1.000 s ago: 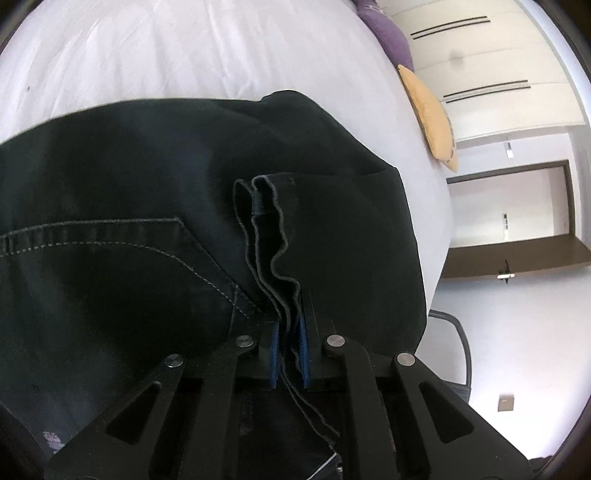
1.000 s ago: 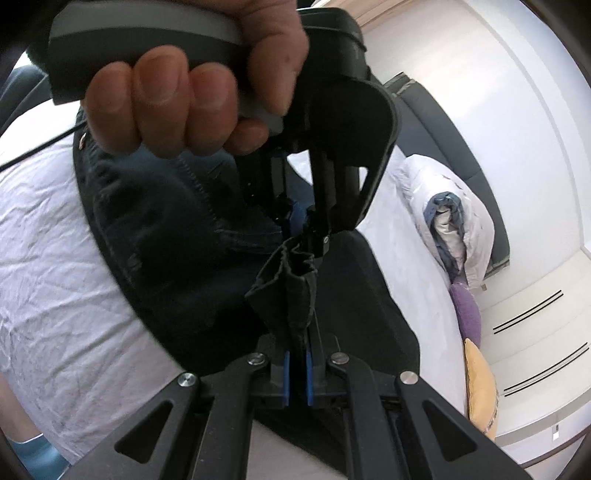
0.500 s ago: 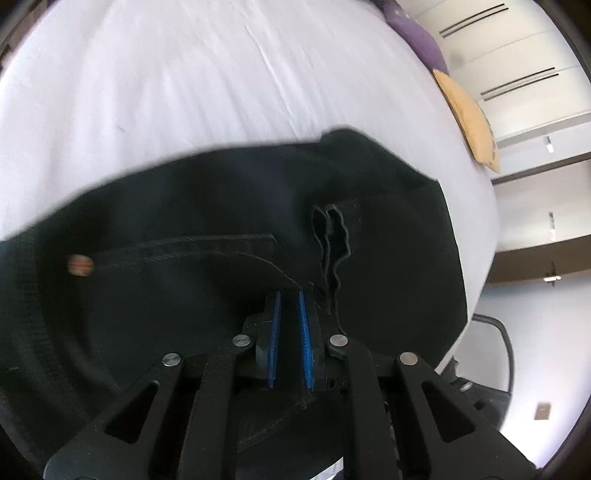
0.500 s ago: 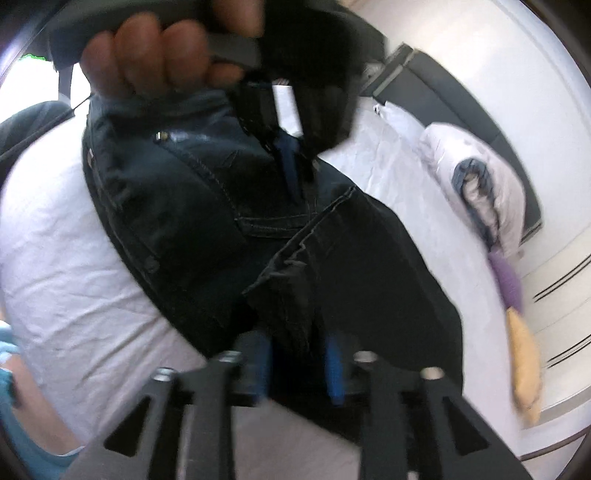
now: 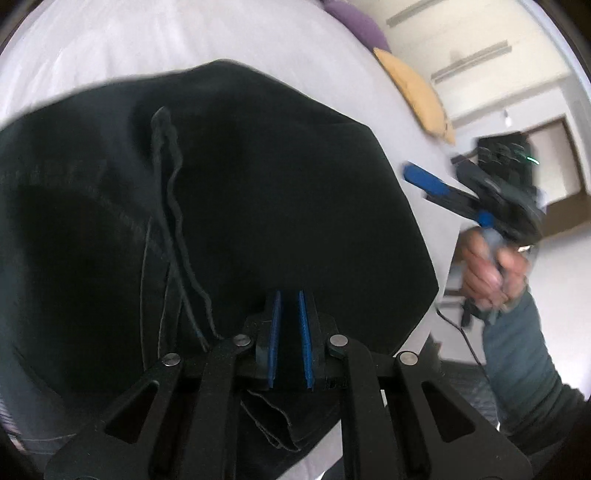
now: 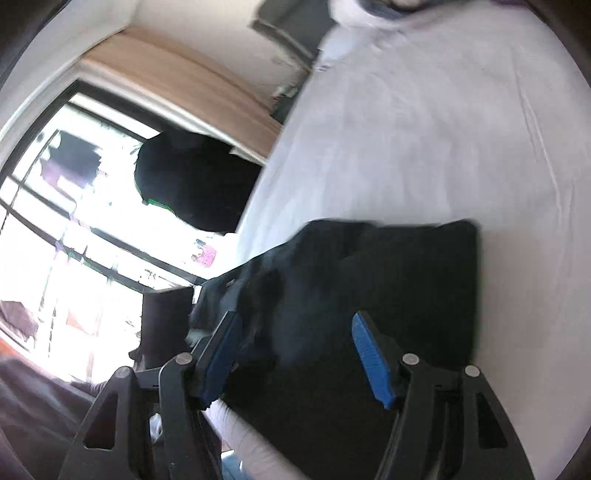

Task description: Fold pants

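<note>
White-sheeted bed (image 6: 424, 129), bright black-framed window (image 6: 62, 206), cream wardrobe doors (image 5: 476, 48), orange pillow (image 5: 417, 92), purple pillow (image 5: 354, 22)

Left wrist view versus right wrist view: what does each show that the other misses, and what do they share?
Only the left wrist view shows the orange cushion, the purple pillow, the doorway and the person's right hand gripping the right tool beside the bed. Only the right wrist view shows the bright window and a dark shape in front of it; blur hides what it is. Both show the dark pants folded on the white bedsheet, with neither tool gripping them.
</note>
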Available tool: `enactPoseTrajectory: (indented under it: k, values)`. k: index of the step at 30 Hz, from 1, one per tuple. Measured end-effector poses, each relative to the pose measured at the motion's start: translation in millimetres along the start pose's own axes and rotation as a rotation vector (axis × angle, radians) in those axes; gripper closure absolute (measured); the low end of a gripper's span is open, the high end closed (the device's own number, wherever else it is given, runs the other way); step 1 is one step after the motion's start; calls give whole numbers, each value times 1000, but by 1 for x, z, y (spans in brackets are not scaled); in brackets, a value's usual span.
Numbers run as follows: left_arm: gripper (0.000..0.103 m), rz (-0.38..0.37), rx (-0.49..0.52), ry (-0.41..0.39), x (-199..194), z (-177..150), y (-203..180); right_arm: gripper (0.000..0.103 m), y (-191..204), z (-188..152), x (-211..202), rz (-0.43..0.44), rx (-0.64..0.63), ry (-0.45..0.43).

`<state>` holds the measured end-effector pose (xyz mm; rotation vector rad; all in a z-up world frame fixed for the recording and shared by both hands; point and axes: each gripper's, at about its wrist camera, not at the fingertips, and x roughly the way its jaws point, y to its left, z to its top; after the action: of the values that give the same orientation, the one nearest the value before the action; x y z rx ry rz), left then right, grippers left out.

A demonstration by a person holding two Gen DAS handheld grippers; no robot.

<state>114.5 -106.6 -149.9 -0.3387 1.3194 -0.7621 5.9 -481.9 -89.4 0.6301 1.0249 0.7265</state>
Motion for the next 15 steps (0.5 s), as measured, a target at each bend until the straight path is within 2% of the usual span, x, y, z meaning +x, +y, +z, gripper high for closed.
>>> enactPoseTrajectory:
  k: [3,6,9,13,15]
  values:
    - [93,-1,37,-55,-5,-12,1,36,-35,23,18,63,82,23]
    - [93,36,93,-93,-4,-22,-8,37,-57,9,39,86,133,86]
    - [93,73,120,-123,2,-27,-18,37,-50,-13,27,136,118,70]
    - [93,76,102,-133,3,-30,-20,36,-29,-58,13,169,87,104]
    - [93,77,97,-133,2,-32,-20,36,-18,-80,7,158,73,118]
